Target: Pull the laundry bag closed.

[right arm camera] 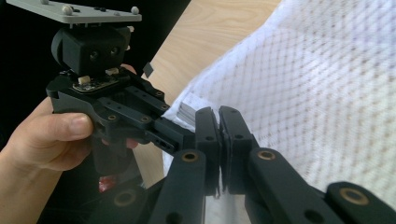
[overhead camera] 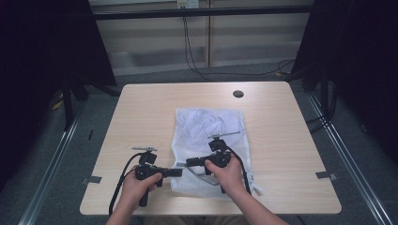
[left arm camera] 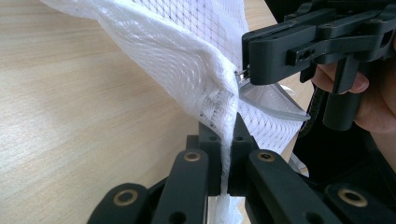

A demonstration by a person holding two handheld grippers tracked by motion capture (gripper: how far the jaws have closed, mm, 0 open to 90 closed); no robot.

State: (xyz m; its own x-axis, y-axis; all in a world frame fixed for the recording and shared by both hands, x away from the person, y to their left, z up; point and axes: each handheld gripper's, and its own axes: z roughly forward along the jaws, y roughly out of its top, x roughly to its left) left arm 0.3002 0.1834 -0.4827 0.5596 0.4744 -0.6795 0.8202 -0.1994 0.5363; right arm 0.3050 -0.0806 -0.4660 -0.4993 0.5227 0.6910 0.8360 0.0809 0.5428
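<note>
A white mesh laundry bag (overhead camera: 209,131) lies flat on the middle of the wooden table (overhead camera: 141,112), with white cloth inside its far half. My left gripper (overhead camera: 179,172) is at the bag's near left corner. Its jaws (left arm camera: 229,140) are shut on a fold of the mesh edge (left arm camera: 219,100), which rises between them. My right gripper (overhead camera: 188,162) points left at the same corner. Its tips (left arm camera: 245,71) pinch a small metal zipper pull (left arm camera: 241,73) beside the opened zipper band (left arm camera: 275,105). The right gripper (right arm camera: 219,116) meets the left gripper (right arm camera: 184,135) tip to tip there.
A black round grommet (overhead camera: 238,93) sits in the table near its far edge. Grey brackets (overhead camera: 326,175) stick out at both sides of the table. Cables (overhead camera: 197,65) run over the carpet beyond it. Dark curtains hang at both sides.
</note>
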